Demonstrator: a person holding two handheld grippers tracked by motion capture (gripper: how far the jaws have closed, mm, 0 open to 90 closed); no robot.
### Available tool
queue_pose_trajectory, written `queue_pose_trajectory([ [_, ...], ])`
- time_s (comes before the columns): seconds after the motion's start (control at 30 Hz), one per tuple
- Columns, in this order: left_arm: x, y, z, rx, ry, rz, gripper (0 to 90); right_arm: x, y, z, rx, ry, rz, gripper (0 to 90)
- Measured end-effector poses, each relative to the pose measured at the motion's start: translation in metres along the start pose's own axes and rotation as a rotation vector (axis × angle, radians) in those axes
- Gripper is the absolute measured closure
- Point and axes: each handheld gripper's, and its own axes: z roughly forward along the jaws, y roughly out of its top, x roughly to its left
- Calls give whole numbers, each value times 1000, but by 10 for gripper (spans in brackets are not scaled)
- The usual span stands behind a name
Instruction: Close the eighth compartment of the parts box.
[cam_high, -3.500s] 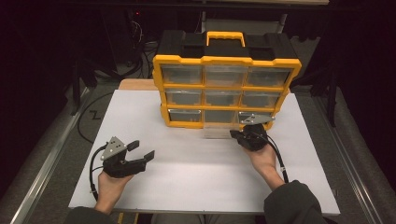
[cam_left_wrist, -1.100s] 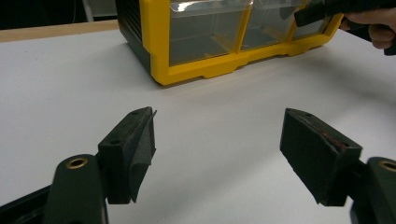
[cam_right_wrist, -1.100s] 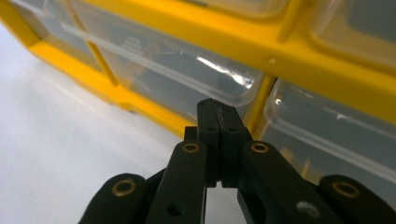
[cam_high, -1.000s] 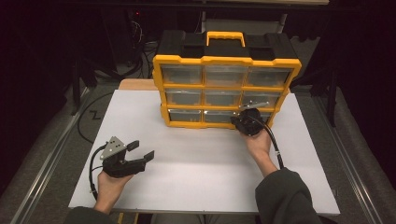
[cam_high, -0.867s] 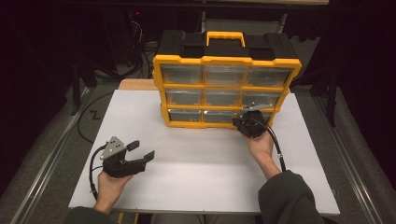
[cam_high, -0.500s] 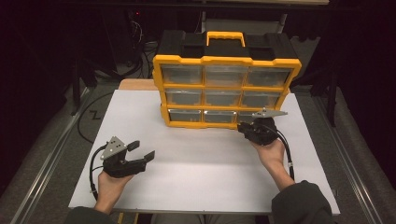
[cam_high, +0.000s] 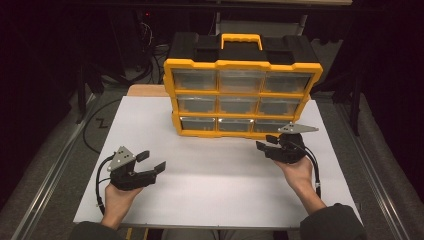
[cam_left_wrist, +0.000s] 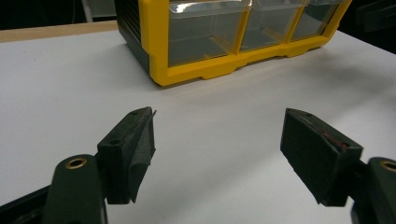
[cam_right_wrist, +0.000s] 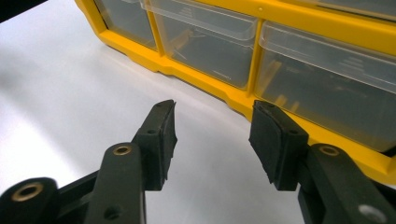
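Drawer box (cam_high: 242, 90), yellow frame with a black top and yellow handle, stood at the far middle of the white table (cam_high: 215, 175), dark room around it, cables on the floor at left. Count: one box, nine clear drawers in three rows of three, two grippers. My right gripper (cam_high: 269, 143) sat just beside the bottom right drawer (cam_high: 272, 125), apart from it; its jaws had just been opening, stood partly spread, nothing between them. My left gripper (cam_high: 151, 161) rested near the table's front left, well apart from the box, jaws wide, holding nothing.
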Motion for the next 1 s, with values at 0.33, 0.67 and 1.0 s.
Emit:
queue_pose_trajectory([
  [0.33, 0, 0, 0, 1, 0, 1, 265, -10, -10, -17, -32, -2, 18, 474],
  [0.67, 0, 0, 0, -1, -1, -5, 264, -20, -20, -32, -58, -3, 36, 400],
  [1.0, 0, 0, 0, -1, 1, -7, 264, -28, -29, -50, -85, 4, 53, 355],
])
